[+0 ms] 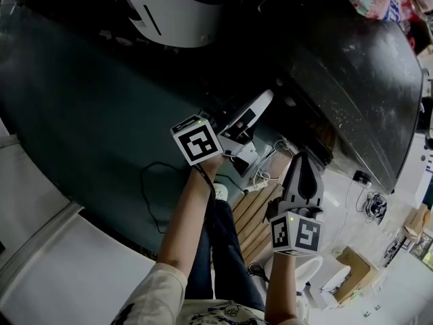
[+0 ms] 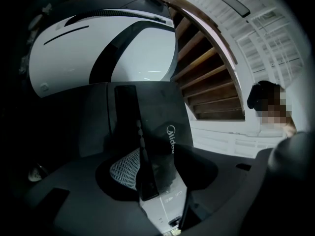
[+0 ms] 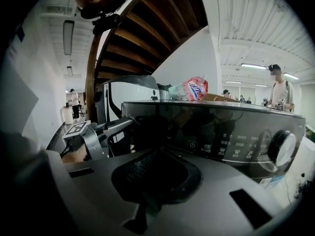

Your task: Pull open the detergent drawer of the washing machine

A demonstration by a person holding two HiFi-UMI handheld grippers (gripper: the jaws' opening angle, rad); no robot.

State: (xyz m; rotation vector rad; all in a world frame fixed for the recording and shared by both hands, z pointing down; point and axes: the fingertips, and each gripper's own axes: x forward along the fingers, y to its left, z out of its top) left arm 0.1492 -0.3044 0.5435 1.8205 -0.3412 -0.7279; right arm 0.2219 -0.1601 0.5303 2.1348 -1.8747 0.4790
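Gripping the front of the detergent drawer (image 1: 252,110) mid-frame with the left gripper (image 1: 226,126), jaws closed on it; seemingly partway out of the washing machine (image 1: 358,80), long axis toward lower left, so pull there; right gripper (image 1: 302,158) farther off at lower right, jaws together, empty

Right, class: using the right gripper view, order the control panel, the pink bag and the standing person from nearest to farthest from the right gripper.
1. Control panel, directly ahead of the jaws.
2. Pink bag, up on top, behind it.
3. Standing person, far right background.
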